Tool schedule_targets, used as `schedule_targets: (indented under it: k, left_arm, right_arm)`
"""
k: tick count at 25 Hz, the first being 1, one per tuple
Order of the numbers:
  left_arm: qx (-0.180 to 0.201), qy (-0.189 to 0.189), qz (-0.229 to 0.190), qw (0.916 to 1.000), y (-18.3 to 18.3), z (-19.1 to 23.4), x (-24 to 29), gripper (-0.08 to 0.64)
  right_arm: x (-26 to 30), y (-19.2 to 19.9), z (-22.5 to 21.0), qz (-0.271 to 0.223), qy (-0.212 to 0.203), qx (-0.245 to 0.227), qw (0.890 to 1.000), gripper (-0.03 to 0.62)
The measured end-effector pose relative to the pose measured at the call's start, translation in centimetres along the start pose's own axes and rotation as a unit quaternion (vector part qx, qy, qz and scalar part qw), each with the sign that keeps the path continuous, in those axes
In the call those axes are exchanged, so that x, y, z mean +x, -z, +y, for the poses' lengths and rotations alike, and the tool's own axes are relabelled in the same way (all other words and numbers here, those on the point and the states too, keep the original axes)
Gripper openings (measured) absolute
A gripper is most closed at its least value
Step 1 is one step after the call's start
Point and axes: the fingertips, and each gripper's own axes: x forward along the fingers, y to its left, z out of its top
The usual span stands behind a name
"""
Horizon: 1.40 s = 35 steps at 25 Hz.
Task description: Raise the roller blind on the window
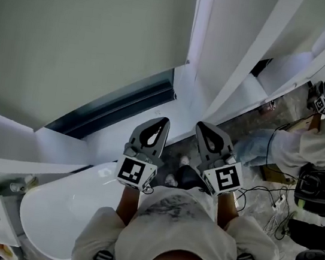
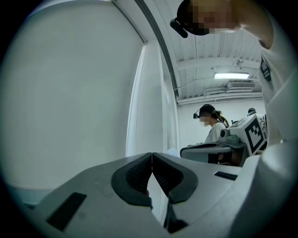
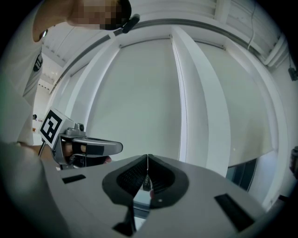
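**Grey tongs shut and empty before a lowered blind**

Nearest, the left tongs (image 1: 164, 121) and the right tongs (image 1: 203, 125) sit side by side and level, each with its jaws pressed together on nothing. Past them hangs the blind (image 1: 85, 36), pale and drawn almost fully down. Only a dark strip of glass (image 1: 124, 103) shows beneath its bottom edge. In the right gripper view a thin line (image 3: 181, 121) runs down the white post beside the blind. It looks like the pull cord, though I cannot be sure. To do this step well, open one pair, close it squarely on that cord, and pull in steady, straight strokes.
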Motion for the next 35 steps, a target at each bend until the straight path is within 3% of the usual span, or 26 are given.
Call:
schedule_targets:
  k: [8,17,35]
  left_arm:
    - [0.006,0.022,0.006,0.9997,0.6,1.5,4.1,0.008]
    - [-0.014,0.051,0.013,0.9985,2.2,2.2,12.6,0.008]
    - [0.002,0.064,0.004,0.9979,0.0,5.2,17.4,0.009]
  right_arm:
    - [2.3,0.3,-2.6,-0.003,0.011,0.0,1.0,0.061]
    - [4.7,1.7,-9.3,0.005,0.024,0.009,1.0,0.061]
    - [7.3,-1.2,-8.9,-0.019,-0.014,0.007,1.0,0.061]
